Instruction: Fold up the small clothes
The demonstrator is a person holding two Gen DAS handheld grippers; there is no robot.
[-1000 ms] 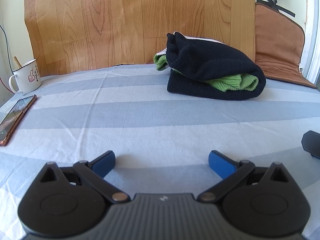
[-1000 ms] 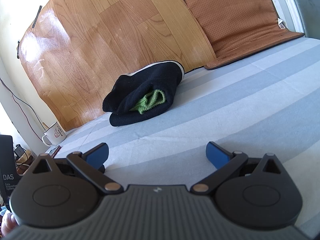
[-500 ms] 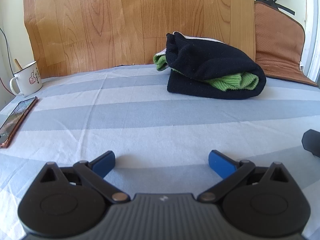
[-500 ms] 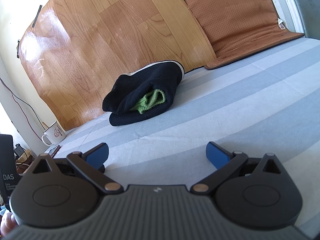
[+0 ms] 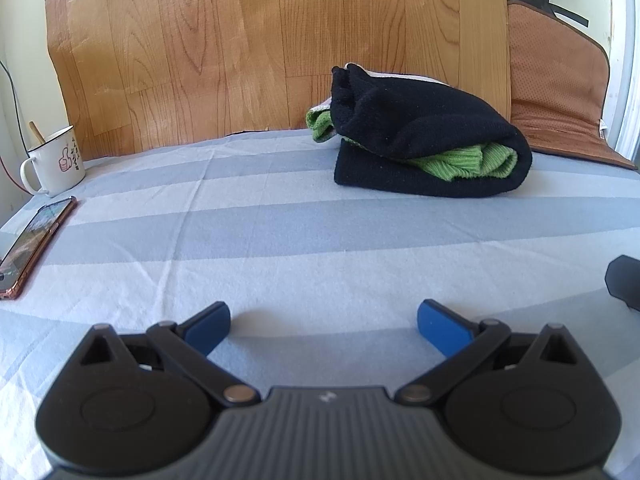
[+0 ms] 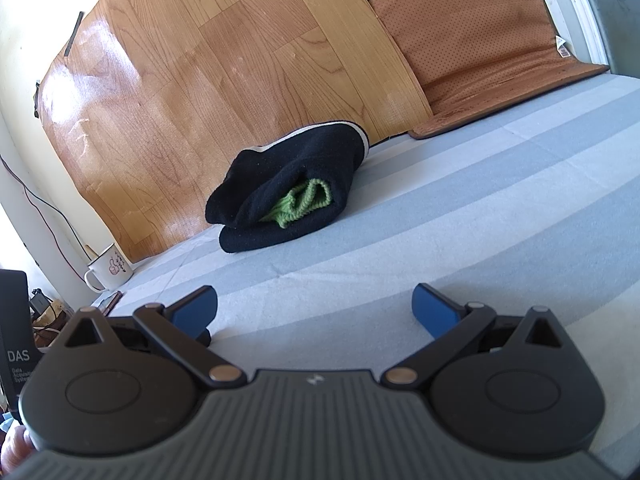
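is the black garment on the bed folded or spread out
Folded. The black garment is doubled over into a compact bundle, green knit tucked between its layers.

The folded clothes [image 5: 428, 136] lie on the bed [image 5: 280, 240], well ahead of the left gripper [image 5: 324, 322] and to its right, close before the wood-grain panel [image 5: 260, 40] that stands behind the bed. A mat [image 5: 556, 92] leans to the right of the clothes. Far left, a mug [image 5: 54, 160] stands on the bed with a phone [image 5: 34, 242] lying just in front. The right gripper [image 6: 316, 306] hovers over the bed, the clothes [image 6: 288, 192] ahead and to its left.
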